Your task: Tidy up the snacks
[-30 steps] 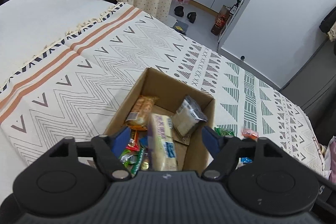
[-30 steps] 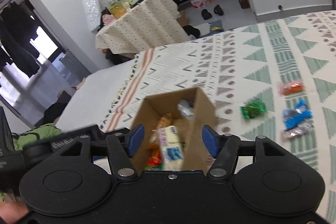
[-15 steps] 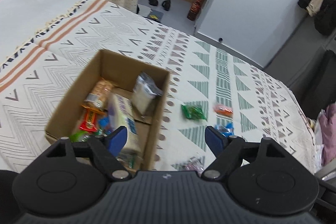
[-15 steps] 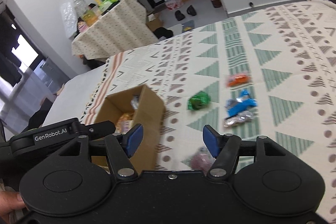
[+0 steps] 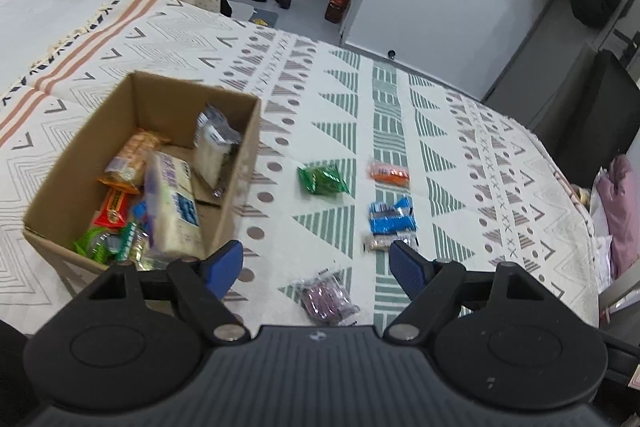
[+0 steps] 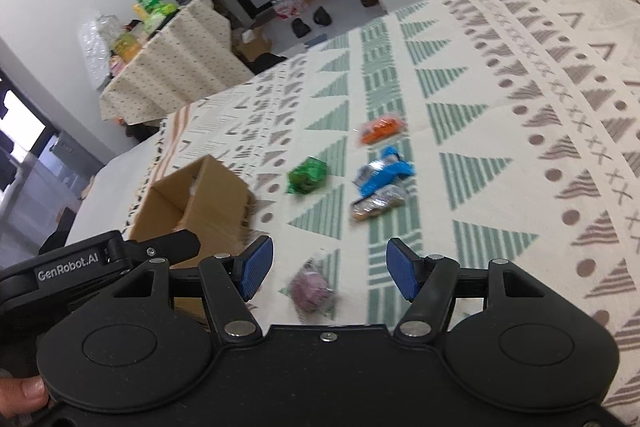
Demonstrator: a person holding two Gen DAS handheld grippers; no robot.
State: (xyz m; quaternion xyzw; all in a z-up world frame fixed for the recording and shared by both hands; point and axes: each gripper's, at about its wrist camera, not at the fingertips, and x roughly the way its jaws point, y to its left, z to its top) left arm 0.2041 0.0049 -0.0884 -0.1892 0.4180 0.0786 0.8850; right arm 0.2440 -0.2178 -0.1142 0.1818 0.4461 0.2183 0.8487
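Both grippers, left (image 5: 316,265) and right (image 6: 329,269), gaped wide, empty. Crinkled purple packet (image 5: 326,297) lay lengthwise toward bed's (image 5: 400,131) near edge; cardboard box (image 5: 80,151) left.

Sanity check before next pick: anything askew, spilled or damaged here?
Nothing damaged or spilled. Five snacks lie loose on the blanket outside the cardboard box: green packet, orange packet, blue packet, silver-brown packet, purple packet. That is simply unfinished sorting. Left gripper and right gripper are open, empty.

1 box (image 5: 236,163), 5 loose snack pkts (image 5: 322,179), 2 grippers (image 5: 316,263)
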